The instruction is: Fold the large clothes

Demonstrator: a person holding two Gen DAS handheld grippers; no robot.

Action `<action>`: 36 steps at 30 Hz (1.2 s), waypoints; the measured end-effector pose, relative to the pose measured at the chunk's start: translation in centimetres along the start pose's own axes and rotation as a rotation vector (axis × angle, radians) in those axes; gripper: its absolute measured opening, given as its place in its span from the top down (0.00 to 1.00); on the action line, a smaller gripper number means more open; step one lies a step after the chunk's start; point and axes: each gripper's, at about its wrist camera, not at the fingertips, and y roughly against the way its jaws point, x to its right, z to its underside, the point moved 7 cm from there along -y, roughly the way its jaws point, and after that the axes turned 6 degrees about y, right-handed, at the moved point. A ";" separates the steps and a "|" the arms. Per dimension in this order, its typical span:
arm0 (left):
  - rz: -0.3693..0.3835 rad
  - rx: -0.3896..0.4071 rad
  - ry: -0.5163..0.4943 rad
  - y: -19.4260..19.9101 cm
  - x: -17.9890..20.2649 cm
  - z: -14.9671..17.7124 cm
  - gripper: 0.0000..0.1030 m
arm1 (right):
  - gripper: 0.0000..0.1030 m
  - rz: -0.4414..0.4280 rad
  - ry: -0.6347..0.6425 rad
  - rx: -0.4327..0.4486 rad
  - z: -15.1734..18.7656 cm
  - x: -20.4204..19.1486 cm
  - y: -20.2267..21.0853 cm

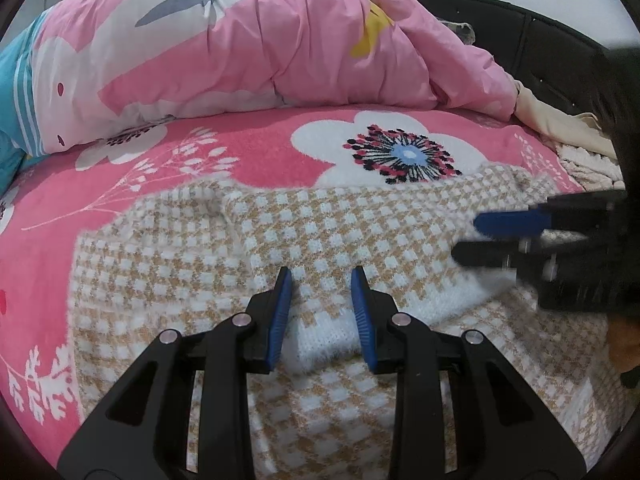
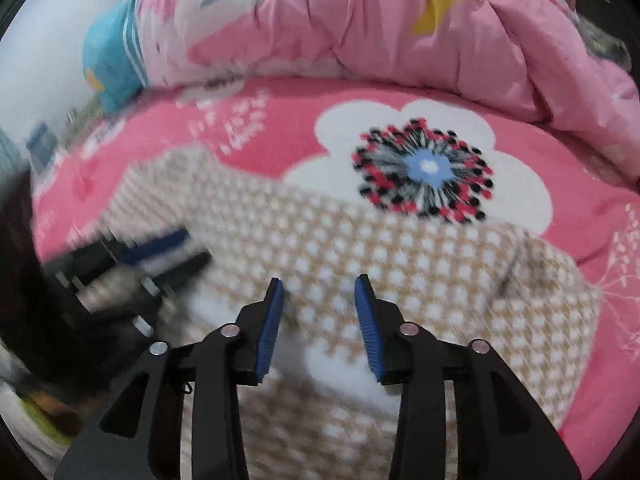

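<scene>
The sweater (image 1: 280, 236) is a knit garment in a tan-and-white check, with plain white fuzzy bands running across it near the tongs. It lies spread on the bed, on a pink blanket (image 1: 256, 152) printed with large white flowers; one flower has a blue centre ringed with black and red dots. A fold or seam line runs down the knit at its left part in the left wrist view, and its far edge lies just below the big flower. No brand, label or writing can be read anywhere on it.

The left tongs (image 1: 322, 276) point down at the sweater, their blue pads a moderate gap apart over a white band; the cloth rises between them, but whether the pads press on it I cannot tell. The right tongs (image 2: 319, 280) stand partly open above the knit, with nothing gripped; their view is blurred. In the left wrist view they appear at the right edge, just above the sweater.

Beyond the blanket a pink quilt (image 1: 260, 48) with white, grey and yellow patches is heaped, a teal striped piece at its left end.
</scene>
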 end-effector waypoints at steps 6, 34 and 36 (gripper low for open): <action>-0.001 0.005 0.002 0.0 0.2 -0.2 0.71 | 0.44 0.054 -0.009 0.039 0.8 -0.3 3.0; -0.106 -0.003 0.049 8.8 1.2 1.2 0.18 | 0.13 0.094 -0.130 0.125 11.5 -4.1 15.1; -0.106 -0.011 0.056 10.3 1.2 2.5 0.16 | 0.12 0.087 -0.129 0.117 12.7 -4.8 15.1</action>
